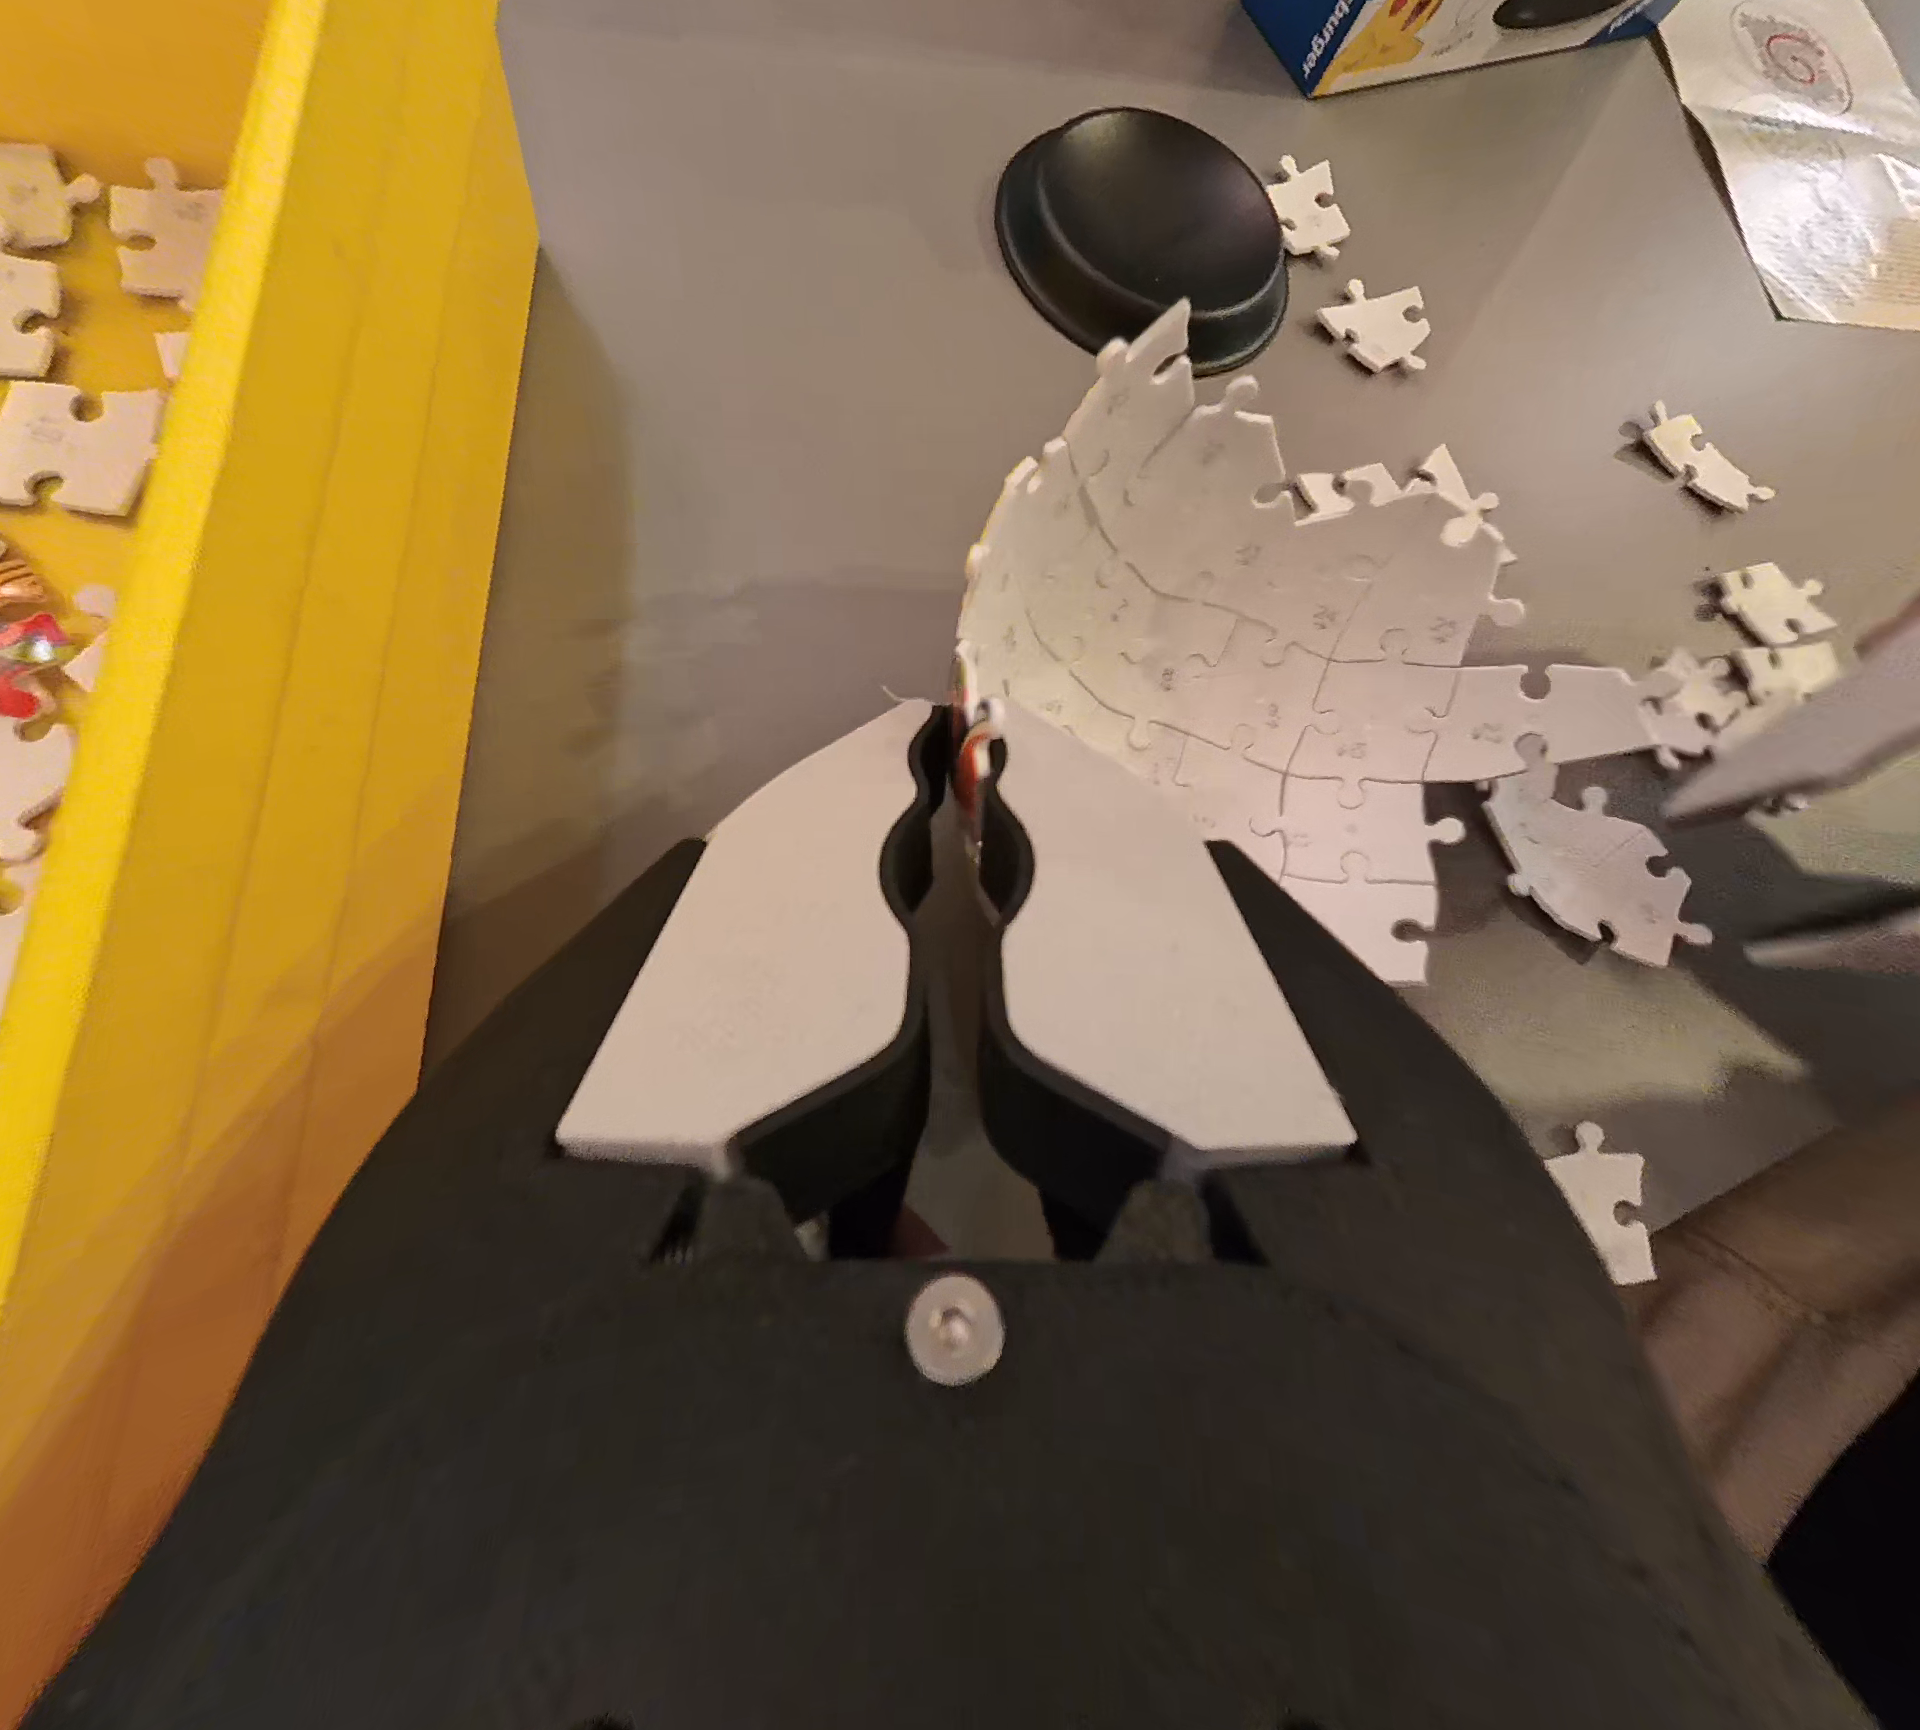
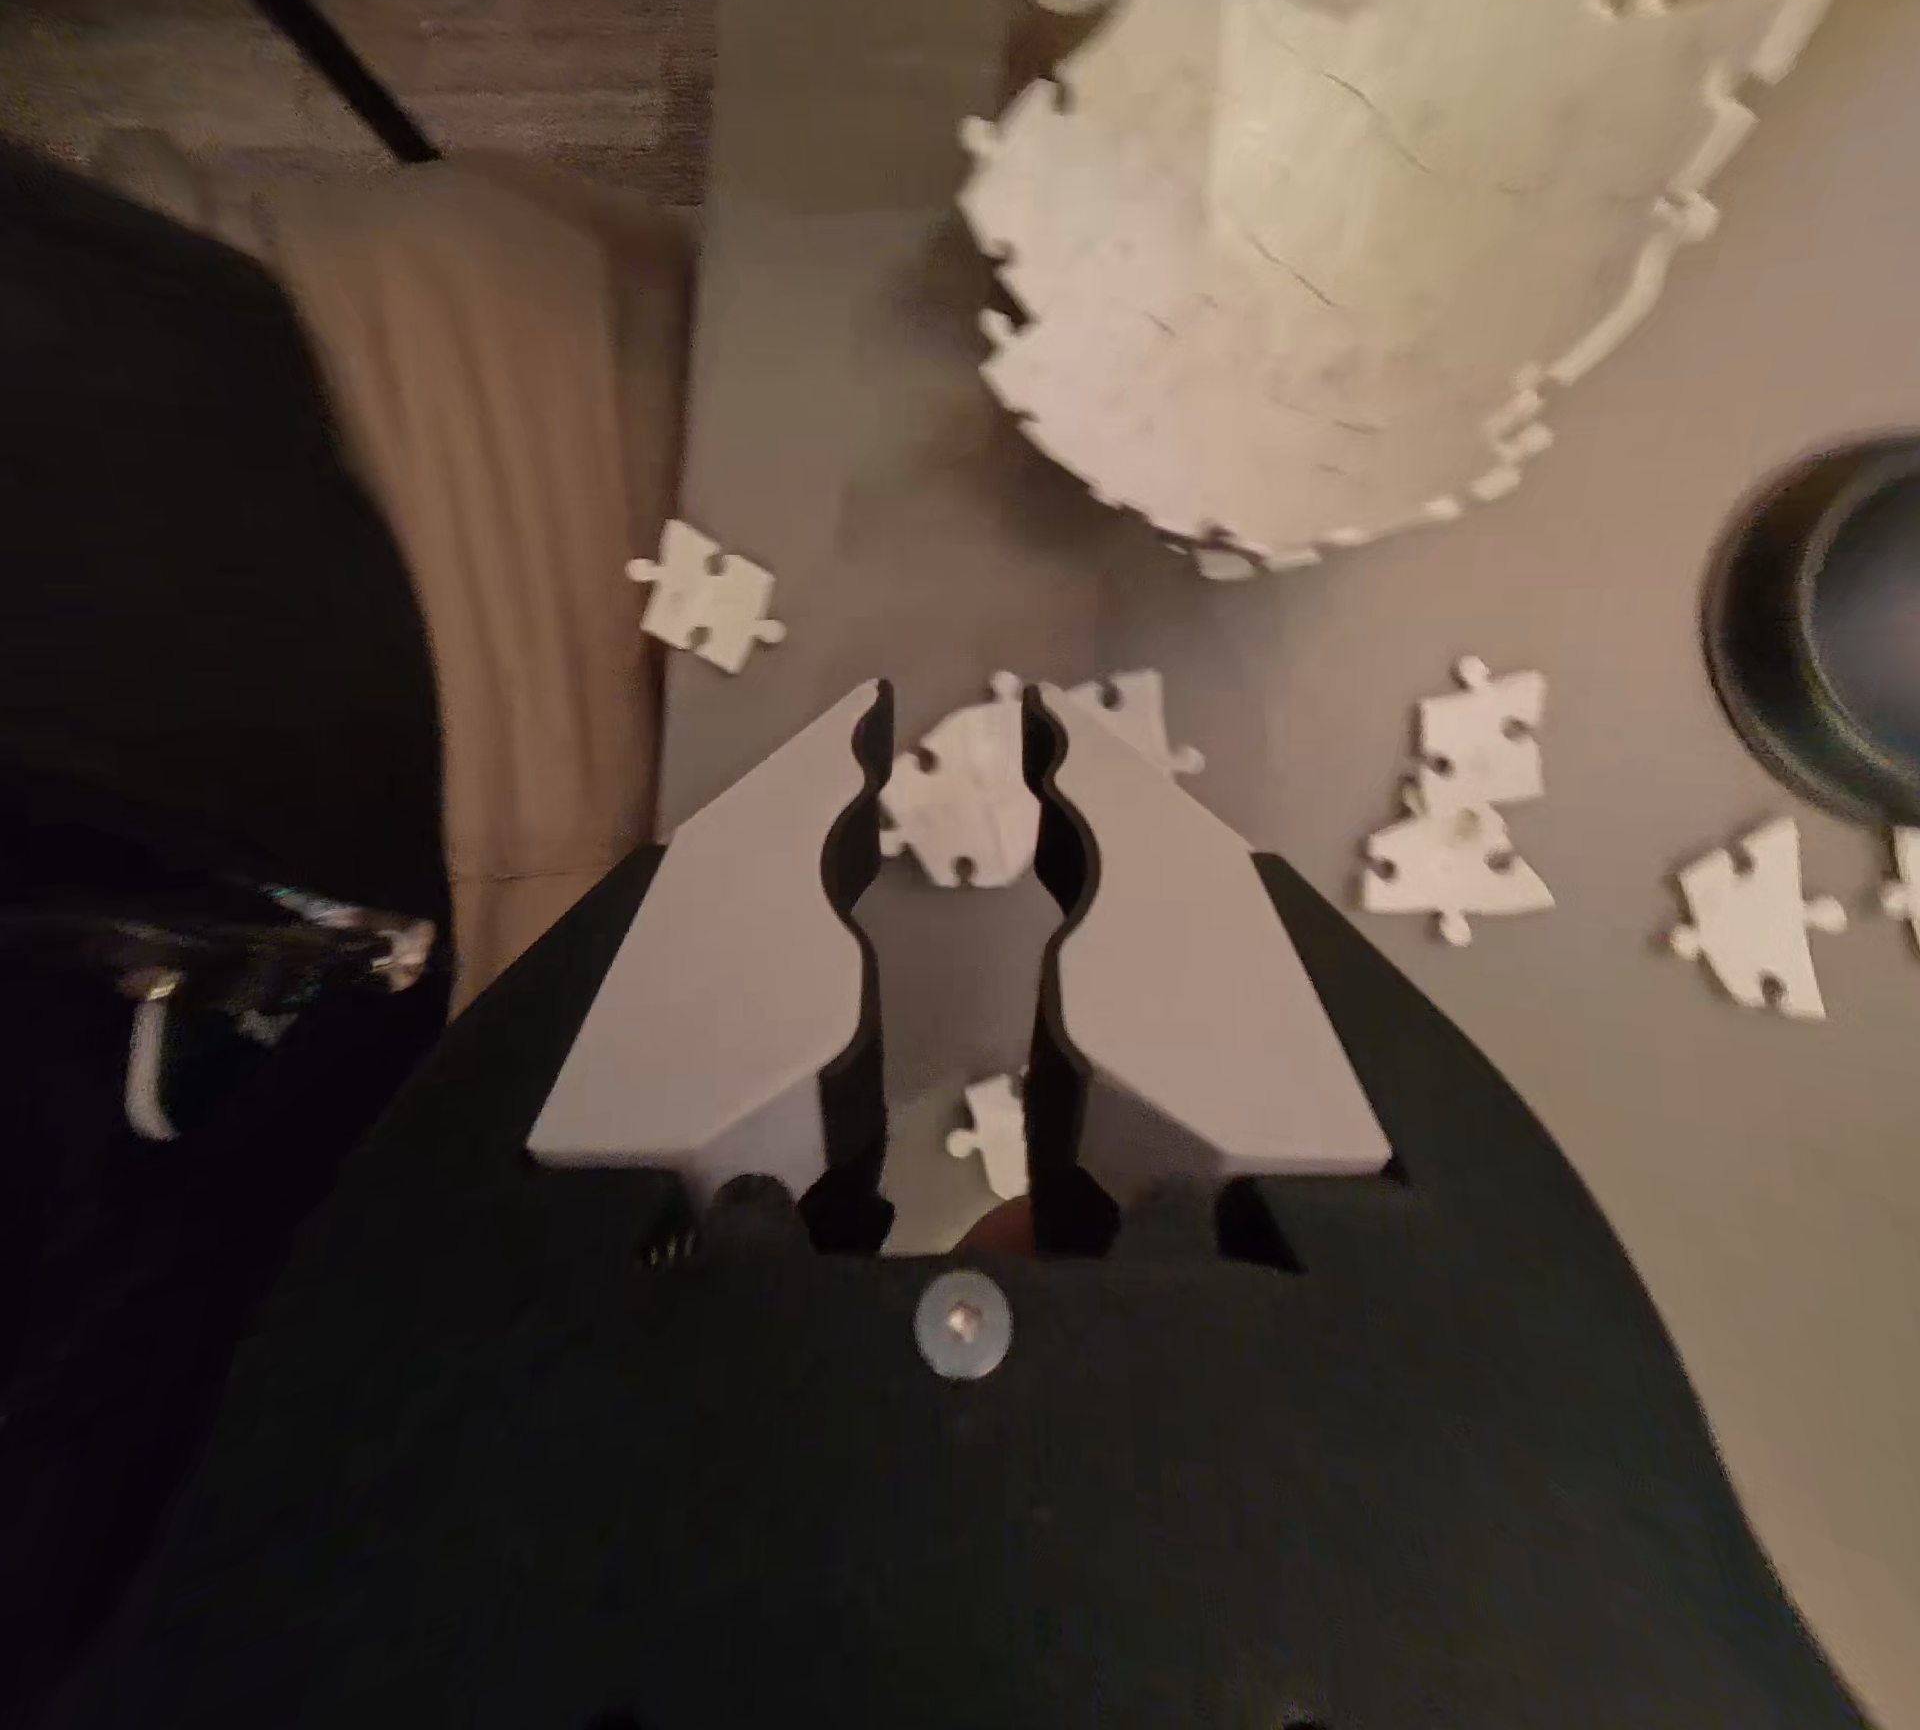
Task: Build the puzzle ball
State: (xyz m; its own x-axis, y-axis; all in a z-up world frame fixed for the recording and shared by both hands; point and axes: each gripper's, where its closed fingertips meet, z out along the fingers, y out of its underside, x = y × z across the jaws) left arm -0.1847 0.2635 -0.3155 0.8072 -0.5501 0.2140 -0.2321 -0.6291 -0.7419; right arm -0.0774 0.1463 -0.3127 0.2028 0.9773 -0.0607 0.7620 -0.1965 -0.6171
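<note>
Half the shell (image 1: pixel 1236 662) was built beside the black stand (image 1: pixel 1143 226), my left gripper (image 1: pixel 966 745) clamped on its rim, right gripper (image 2: pixel 956 704) parted over a loose piece (image 2: pixel 966 797); next, I judged: pinch it, align tabs.

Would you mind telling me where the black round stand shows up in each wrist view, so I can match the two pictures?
Left wrist view: the black round stand sits upper centre, just beyond the half-built puzzle shell.
Right wrist view: it is cut off at the right edge, right of the shell.
Shared landmark: the white puzzle shell.
</note>
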